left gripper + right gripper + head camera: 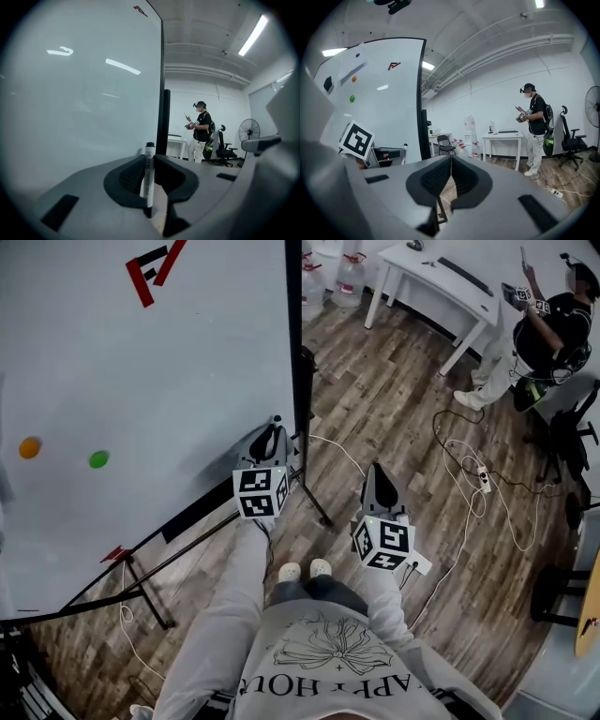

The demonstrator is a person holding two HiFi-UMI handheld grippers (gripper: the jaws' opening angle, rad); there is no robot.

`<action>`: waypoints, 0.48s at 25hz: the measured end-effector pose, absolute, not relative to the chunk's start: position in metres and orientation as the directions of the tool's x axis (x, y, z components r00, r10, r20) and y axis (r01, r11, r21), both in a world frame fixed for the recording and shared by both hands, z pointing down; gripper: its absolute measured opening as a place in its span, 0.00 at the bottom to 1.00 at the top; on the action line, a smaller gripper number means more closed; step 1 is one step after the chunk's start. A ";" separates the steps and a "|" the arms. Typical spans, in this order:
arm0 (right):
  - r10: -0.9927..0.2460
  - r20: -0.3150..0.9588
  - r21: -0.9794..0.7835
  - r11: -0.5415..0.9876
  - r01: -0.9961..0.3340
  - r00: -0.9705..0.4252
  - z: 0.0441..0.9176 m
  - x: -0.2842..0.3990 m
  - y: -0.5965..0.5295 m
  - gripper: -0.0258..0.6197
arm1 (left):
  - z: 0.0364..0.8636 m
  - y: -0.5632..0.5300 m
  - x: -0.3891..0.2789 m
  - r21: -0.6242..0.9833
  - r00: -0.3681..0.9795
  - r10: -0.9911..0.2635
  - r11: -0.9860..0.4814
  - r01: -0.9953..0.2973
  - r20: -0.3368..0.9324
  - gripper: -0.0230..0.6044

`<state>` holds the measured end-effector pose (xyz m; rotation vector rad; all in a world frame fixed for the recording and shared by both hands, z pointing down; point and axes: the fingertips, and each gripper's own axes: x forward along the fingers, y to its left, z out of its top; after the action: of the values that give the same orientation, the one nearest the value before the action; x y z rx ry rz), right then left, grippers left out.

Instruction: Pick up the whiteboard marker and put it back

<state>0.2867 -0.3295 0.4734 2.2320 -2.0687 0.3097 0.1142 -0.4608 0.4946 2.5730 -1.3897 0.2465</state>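
Note:
A white whiteboard marker (149, 174) with a black cap stands upright between the pads of my left gripper (151, 157), which is shut on it. That gripper (274, 432) is held close to the right edge of the big whiteboard (141, 381), pointing along it. From the right gripper view the marker (404, 153) shows as a thin white stick beside the left gripper's marker cube (356, 139). My right gripper (379, 470) hangs to the right over the wood floor. Its jaws (451, 157) meet at the tips with nothing between them.
The board carries a red logo (153, 268), an orange magnet (30, 447) and a green magnet (98, 459), with a dark ledge (199, 512) along its lower edge. Stand legs (317, 502), cables and a power strip (483, 479) lie on the floor. A person (548, 329) stands by a white table (441, 282).

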 end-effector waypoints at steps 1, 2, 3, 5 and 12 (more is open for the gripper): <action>-0.976 0.208 -0.076 -0.086 -0.993 0.069 0.475 0.288 -0.329 0.04 | 0.502 -0.461 0.114 0.096 0.534 -0.803 -0.529 -0.843 0.264 0.14; -0.975 0.212 -0.076 -0.088 -0.993 0.070 0.477 0.289 -0.328 0.04 | 0.510 -0.460 0.114 0.094 0.527 -0.801 -0.524 -0.847 0.285 0.14; -0.974 0.216 -0.075 -0.089 -0.993 0.071 0.478 0.289 -0.328 0.04 | 0.517 -0.460 0.113 0.093 0.521 -0.797 -0.520 -0.849 0.305 0.14; -0.973 0.222 -0.075 -0.087 -0.993 0.069 0.481 0.289 -0.327 0.04 | 0.527 -0.458 0.113 0.102 0.520 -0.787 -0.518 -0.849 0.331 0.14; -0.975 0.217 -0.072 -0.064 -0.995 0.047 0.478 0.281 -0.329 0.04 | 0.515 -0.450 0.107 0.114 0.521 -0.797 -0.513 -0.851 0.305 0.14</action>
<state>0.2806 -0.3294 0.4783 2.1998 -2.0799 0.3174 0.1068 -0.4504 0.5153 2.5137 -1.3907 0.3131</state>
